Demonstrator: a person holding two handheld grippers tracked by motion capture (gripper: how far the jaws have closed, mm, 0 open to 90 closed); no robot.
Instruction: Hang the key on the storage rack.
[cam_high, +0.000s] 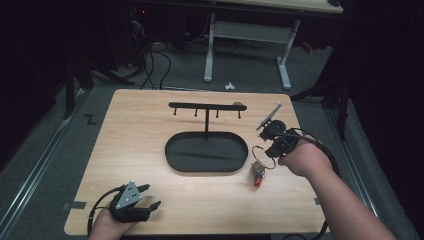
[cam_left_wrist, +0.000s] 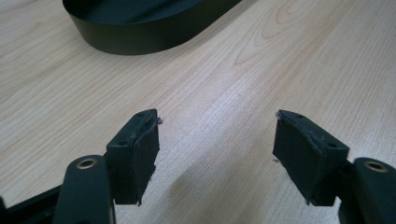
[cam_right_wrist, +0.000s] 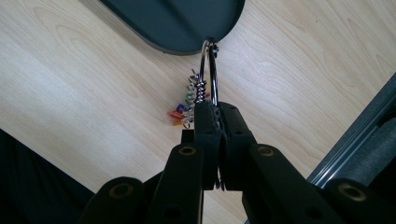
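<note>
Clamping a metal key ring (cam_right_wrist: 208, 70) between their pads, the right tongs (cam_high: 274, 148) hang above the right part of the wooden counter (cam_high: 150, 165), just off the right end of the black oval tray (cam_high: 206, 152). In the right gripper view the two black jaws are pressed together with the ring standing up out of them, its far edge reaching toward the tray's rim. A small cluster of coloured bits (cam_right_wrist: 183, 112), red, orange, blue and green among them, dangles from the ring by a short twisted link. From the high view the ring (cam_high: 263, 156) shows as a thin loop beside the right hand, and the coloured cluster (cam_high: 257, 174) hangs below it near the counter; whether it touches the wood I cannot tell.

The tray carries a slim black post with a crossbar (cam_high: 206, 106) on top, and four short pegs point down from that bar. All the pegs are bare.

The left tongs (cam_high: 147, 196) sit near the front left edge of the counter, well apart from the tray and the ring. Their jaws stand apart with nothing between them; in the left gripper view bare wood grain shows through the gap between the two worn black pads (cam_left_wrist: 140, 149), and the tray's curved wall (cam_left_wrist: 135, 39) lies farther off at the top. A grey three-cornered plate (cam_high: 128, 195) rides on top of this gripper, and a cable trails back from it toward the counter's edge.
</note>
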